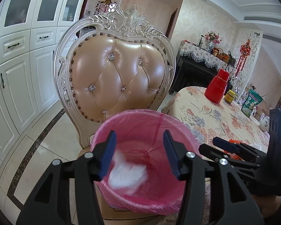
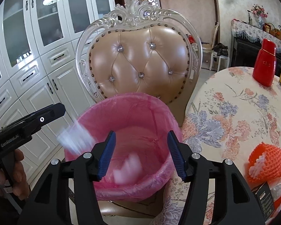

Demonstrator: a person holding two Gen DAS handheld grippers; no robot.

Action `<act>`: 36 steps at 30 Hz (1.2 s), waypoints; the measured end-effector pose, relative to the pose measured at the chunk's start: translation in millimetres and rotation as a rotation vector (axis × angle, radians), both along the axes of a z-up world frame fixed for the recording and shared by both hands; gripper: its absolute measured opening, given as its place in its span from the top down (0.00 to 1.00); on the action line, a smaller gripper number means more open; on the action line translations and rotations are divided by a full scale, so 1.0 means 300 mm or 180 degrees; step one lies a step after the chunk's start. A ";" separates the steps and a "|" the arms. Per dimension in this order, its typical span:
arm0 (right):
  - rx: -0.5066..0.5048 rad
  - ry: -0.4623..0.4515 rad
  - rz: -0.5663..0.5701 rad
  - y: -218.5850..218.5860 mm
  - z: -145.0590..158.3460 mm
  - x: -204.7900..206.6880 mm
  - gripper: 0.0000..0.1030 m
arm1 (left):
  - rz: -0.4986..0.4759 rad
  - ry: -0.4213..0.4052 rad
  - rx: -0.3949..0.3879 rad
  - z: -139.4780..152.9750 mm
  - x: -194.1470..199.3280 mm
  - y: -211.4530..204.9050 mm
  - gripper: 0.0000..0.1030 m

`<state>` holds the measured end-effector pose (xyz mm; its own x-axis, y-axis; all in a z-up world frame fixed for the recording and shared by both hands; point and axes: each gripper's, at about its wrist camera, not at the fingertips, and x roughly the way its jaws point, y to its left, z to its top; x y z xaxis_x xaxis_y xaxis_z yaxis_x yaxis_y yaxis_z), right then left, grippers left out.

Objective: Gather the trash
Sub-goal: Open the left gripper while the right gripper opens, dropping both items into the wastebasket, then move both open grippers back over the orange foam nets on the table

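Note:
A bin lined with a pink bag [image 1: 159, 118] [image 2: 133, 101] stands on the seat of an ornate chair. My left gripper [image 1: 139, 153] is open above the bin, and a blurred white piece of trash [image 1: 127, 174] is falling between its fingers into the bin. My right gripper [image 2: 141, 154] is open over the bin too, with a blurred white scrap [image 2: 128, 170] dropping below it. A second white blur [image 2: 75, 138] falls beside the left gripper's body [image 2: 28, 123]. An orange foam net [image 2: 266, 163] lies on the table at the right.
The tufted beige chair back [image 1: 118, 71] [image 2: 140, 60] rises behind the bin. The floral-cloth table [image 1: 206, 116] [image 2: 234, 112] holds a red flask [image 1: 218, 86] [image 2: 265, 61], a small jar [image 1: 230, 97], a green pouch [image 1: 252, 103] and a black packet [image 2: 264, 200]. White cabinets [image 1: 18, 75] line the left.

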<state>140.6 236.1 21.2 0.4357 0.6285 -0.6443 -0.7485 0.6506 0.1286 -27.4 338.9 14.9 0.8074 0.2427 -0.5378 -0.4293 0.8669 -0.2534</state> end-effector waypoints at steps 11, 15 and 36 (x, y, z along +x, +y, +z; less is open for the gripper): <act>0.0007 -0.0245 -0.0450 -0.170 0.045 0.016 0.29 | 0.0082 -0.0157 0.0294 0.029 0.026 -0.086 0.27; 0.0029 -0.0273 -0.0630 -0.257 0.057 0.029 0.28 | -0.0015 -0.0220 0.0370 0.035 0.049 -0.151 0.24; 0.0058 -0.0366 -0.1434 -0.677 0.068 0.075 0.27 | -0.0841 -0.0066 0.0451 0.033 0.259 -0.525 0.22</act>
